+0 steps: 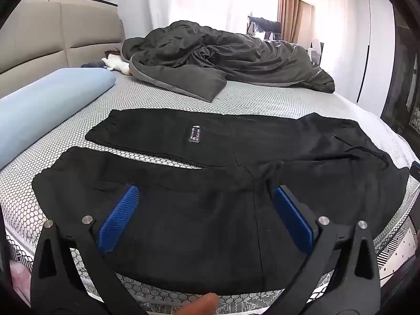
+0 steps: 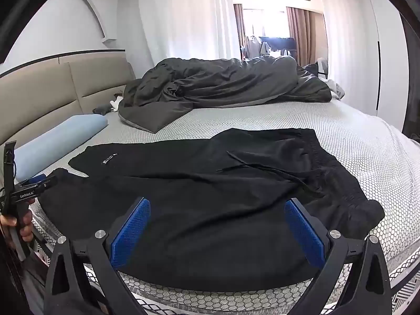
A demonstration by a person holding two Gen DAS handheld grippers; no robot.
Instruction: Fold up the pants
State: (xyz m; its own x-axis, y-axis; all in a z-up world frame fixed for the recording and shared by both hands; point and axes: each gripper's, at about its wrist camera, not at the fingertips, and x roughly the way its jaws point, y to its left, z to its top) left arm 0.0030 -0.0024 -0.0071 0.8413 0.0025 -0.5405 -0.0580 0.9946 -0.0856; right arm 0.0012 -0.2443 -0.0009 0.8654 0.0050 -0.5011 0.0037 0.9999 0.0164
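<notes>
Evidently nothing is grasped yet: the black pants (image 1: 223,162) lie spread flat on the bed (image 1: 262,99), legs running left, waistband (image 2: 330,168) and drawstring to the right, near the bed's front edge, probably laid out so a leg can be lifted over. The left gripper (image 1: 204,218) and right gripper (image 2: 218,231) both hover over the near leg, jaws released and wide apart. A grey duvet (image 1: 223,57) is bunched at the far side, leaving room.

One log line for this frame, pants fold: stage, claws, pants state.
stage: pre-grasp | left claw: open, over near leg | right claw: open, nothing held | black pants: spread flat on bed, unfolded
</notes>
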